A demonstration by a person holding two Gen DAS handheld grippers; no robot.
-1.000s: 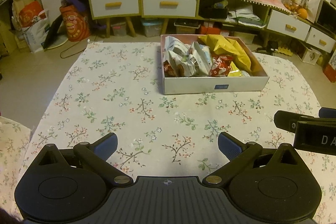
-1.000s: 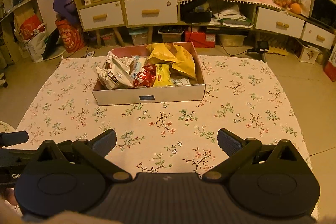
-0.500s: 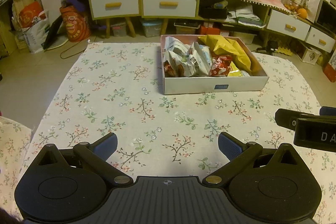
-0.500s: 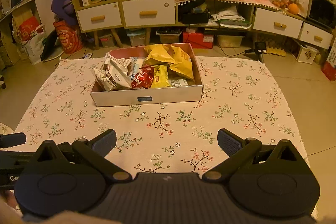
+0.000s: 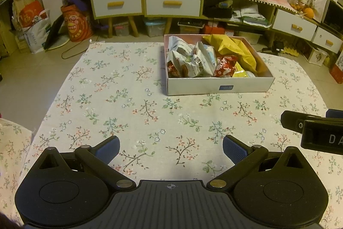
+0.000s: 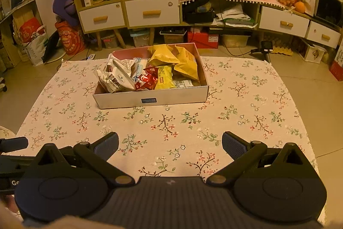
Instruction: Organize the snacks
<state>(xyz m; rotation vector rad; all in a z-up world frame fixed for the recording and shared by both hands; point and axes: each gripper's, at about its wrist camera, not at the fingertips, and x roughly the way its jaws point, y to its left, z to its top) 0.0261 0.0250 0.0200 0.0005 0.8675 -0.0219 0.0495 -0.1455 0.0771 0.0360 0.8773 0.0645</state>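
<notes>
- Here, a shallow rectangular white cardboard box [image 6: 150,98] stands on the table with the floral cloth [image 6: 235,100], and all the snack packets I can see lie inside it, heaped without order.
- In the box, from left to right in the right wrist view, there are crumpled white packets with dark print [image 6: 116,78], a small red foil packet [image 6: 146,78], a flat yellow packet [image 6: 165,77] and two big yellow bags [image 6: 180,59] leaning at the far right corner.
- No packet lies loose on the cloth around the box, as far as both views show.
- The left gripper [image 5: 171,147] hovers low over the near part of the table; its blue-padded fingers [image 5: 108,148] are spread wide and hold nothing.
- The right gripper [image 6: 170,144] is in the same condition: fingers wide apart, nothing between them.
- The relation that matters: the box lies straight ahead of the right gripper and well apart from it, with its long side turned across the line of the fingers.
- For the left gripper the same box [image 5: 218,85] lies ahead and to the right, so I judge the right one has the more direct way.
- The red foil packet sits on top in the middle and seems the easiest to reach first.
- Which step of the sorting is in hand I cannot tell.
</notes>
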